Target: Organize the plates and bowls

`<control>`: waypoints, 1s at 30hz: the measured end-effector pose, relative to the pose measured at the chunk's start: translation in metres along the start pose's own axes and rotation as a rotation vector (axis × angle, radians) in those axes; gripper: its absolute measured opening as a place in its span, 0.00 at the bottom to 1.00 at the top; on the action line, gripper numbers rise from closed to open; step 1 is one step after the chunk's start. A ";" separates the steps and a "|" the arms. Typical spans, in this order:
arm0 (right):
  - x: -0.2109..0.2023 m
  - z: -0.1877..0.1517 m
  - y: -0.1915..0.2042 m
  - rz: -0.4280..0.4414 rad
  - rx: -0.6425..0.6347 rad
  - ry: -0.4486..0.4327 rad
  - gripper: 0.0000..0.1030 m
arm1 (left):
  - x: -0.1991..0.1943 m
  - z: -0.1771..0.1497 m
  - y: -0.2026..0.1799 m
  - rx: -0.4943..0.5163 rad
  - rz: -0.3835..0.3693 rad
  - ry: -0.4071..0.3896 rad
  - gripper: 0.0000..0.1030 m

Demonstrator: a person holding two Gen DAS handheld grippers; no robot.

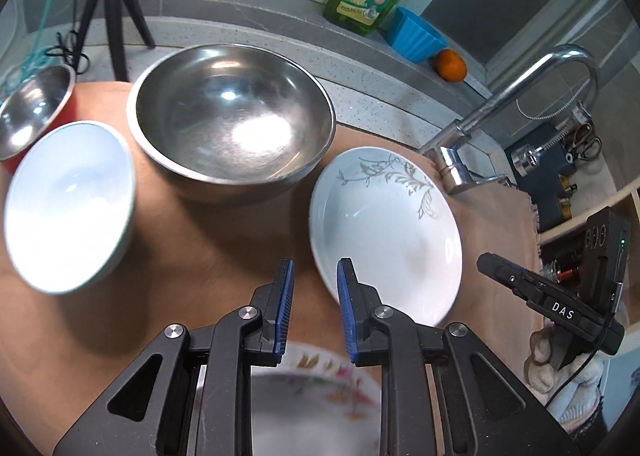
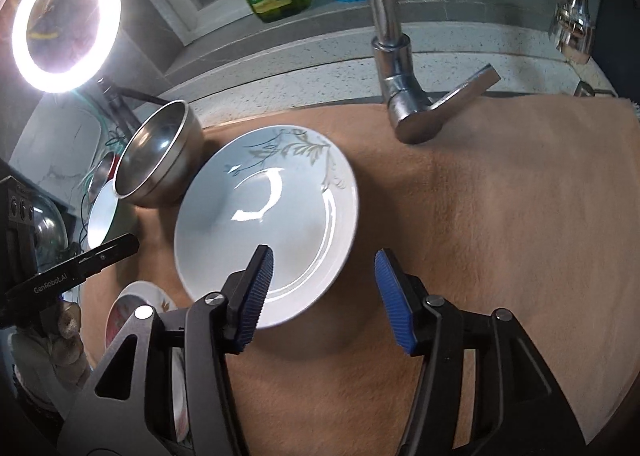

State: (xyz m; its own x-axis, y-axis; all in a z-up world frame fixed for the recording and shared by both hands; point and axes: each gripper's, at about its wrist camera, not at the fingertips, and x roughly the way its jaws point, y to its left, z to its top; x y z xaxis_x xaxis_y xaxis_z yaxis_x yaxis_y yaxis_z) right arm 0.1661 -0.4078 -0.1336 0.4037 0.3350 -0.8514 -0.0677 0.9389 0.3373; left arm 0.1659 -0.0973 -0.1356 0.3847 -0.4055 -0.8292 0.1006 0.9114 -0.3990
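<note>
The leaf-patterned plate (image 2: 266, 224) lies flat on the brown towel (image 2: 500, 236) just in front of the tap (image 2: 404, 104), both tongs hold nothing, the right tongs (image 2: 324, 296) wide apart, the left tongs (image 1: 316, 312) a little apart, so probably slide one finger under its near rim before squeezing.

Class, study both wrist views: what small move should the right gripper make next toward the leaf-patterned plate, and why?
Probably slide the right gripper a little left and forward, so the near rim of the leaf-patterned plate sits between its fingers. They stand apart with nothing between them; one finger overlaps the plate while the other hangs over bare brown cloth. The plate lies loose beside the large steel bowl.
</note>
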 end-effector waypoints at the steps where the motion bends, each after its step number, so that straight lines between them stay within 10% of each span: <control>1: 0.003 0.002 -0.003 0.003 0.010 0.005 0.53 | 0.002 0.001 0.000 -0.001 0.002 0.002 0.20; 30: 0.069 0.040 -0.026 0.103 0.062 0.132 0.08 | 0.048 0.025 -0.004 -0.003 0.021 0.068 0.12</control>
State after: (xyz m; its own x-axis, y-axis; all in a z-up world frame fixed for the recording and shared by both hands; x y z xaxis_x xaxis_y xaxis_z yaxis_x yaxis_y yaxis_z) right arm 0.2321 -0.4122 -0.1848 0.2742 0.4401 -0.8550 -0.0442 0.8940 0.4460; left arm 0.2066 -0.1187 -0.1639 0.3231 -0.3904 -0.8621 0.0904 0.9195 -0.3825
